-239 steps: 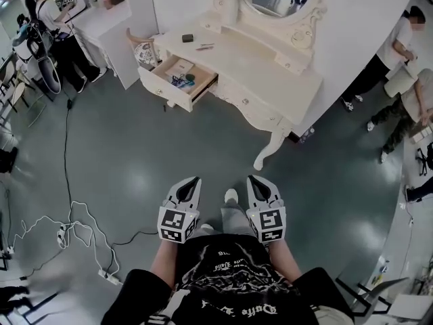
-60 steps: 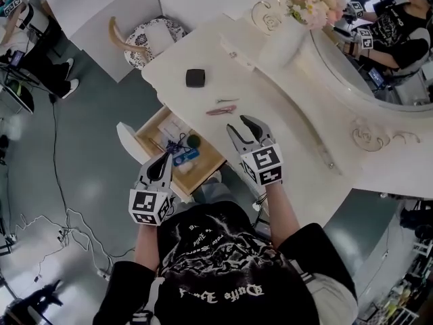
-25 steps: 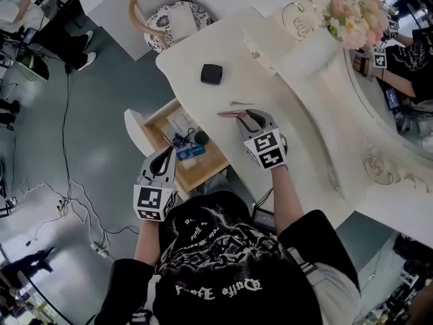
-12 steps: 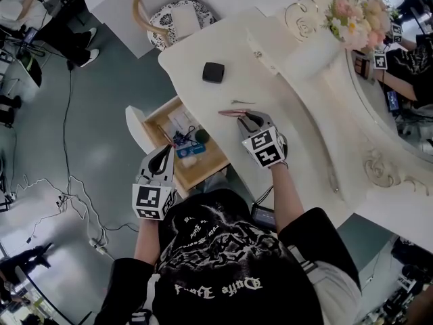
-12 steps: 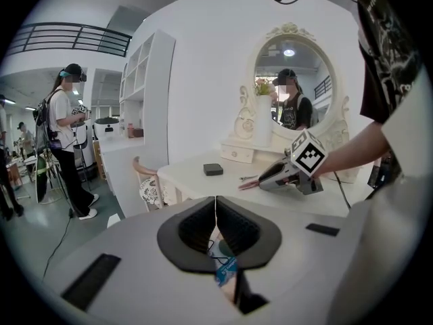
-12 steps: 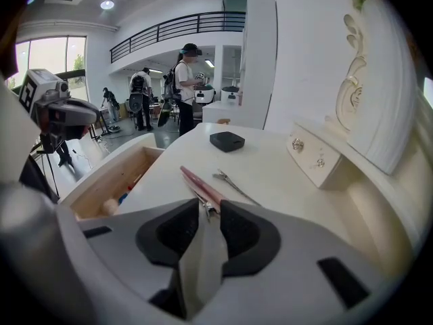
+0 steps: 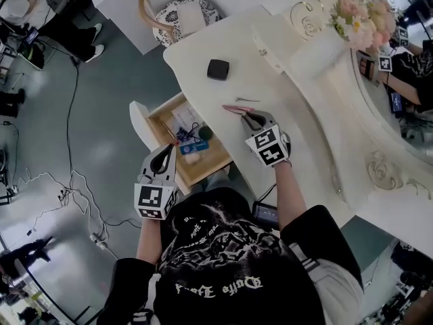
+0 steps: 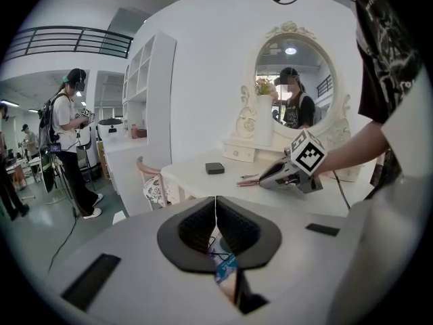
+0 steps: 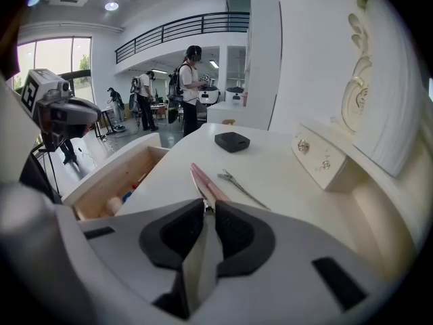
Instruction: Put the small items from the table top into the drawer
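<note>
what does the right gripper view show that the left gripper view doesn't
Only the right gripper view: a close look along the right gripper's own jaws, which have just been closing and now pinch the near end of the pink clip. Only the left gripper view: the oval mirror, and the left gripper's jaws together with nothing between them. Both: the pink clip, the black box and the thin metal pin on the table top.
</note>
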### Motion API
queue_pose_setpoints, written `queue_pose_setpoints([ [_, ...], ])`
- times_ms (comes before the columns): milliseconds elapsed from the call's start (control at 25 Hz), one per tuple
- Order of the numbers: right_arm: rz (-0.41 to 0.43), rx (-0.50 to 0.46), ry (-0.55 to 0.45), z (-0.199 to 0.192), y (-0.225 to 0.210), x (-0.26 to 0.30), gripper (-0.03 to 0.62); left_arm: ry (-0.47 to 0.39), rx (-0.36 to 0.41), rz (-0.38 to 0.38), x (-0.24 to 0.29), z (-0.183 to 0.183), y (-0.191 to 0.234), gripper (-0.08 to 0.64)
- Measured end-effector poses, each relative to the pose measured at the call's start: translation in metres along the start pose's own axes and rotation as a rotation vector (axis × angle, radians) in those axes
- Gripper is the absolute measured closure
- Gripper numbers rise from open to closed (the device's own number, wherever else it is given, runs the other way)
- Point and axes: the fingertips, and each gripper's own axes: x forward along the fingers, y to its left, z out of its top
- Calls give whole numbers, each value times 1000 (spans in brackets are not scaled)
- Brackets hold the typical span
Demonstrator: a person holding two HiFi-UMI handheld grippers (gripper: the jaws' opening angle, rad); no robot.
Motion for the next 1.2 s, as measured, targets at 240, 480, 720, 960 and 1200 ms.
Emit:
queue_pose_setpoints([
  [240,-17,-19,-11,-1,1,-2,529,-15,-40,42,-10,-5,11,543],
  [480,-38,7,-33,3,1,-4,531,-36,-47,45,-9,-1,14,543],
  [720,-70,22,-79,12,10,-10,531,-50,-41,29,-12,0,13,543],
  [960,-54,49,-126,23,28,-18,531,-63,-57,30,-19,-3,19,543],
  [1200,-29,34,-135,31,56,-20,531,-66,-73,31,-27,-9,24,543],
])
